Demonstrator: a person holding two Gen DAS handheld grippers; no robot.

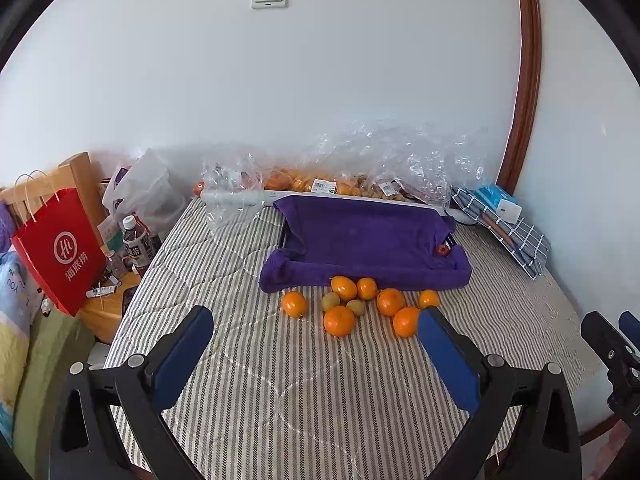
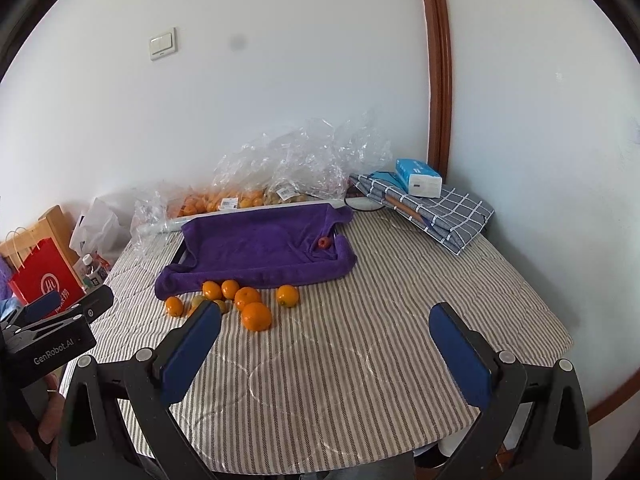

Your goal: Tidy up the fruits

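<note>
Several oranges (image 1: 339,321) and two small green fruits (image 1: 331,301) lie loose on the striped cloth just in front of a tray draped with a purple towel (image 1: 360,236). A small red fruit (image 1: 441,250) sits on the towel at its right side. The oranges (image 2: 256,316), the towel (image 2: 256,246) and the red fruit (image 2: 323,243) also show in the right wrist view. My left gripper (image 1: 316,320) is open and empty, short of the fruits. My right gripper (image 2: 326,320) is open and empty, to the right of the fruits.
Clear plastic bags with more fruit (image 1: 320,184) lie along the wall behind the tray. A folded checked cloth (image 2: 440,212) with a tissue box (image 2: 418,178) sits at the back right. A red paper bag (image 1: 60,248) and bottles (image 1: 136,240) stand beside the table's left edge.
</note>
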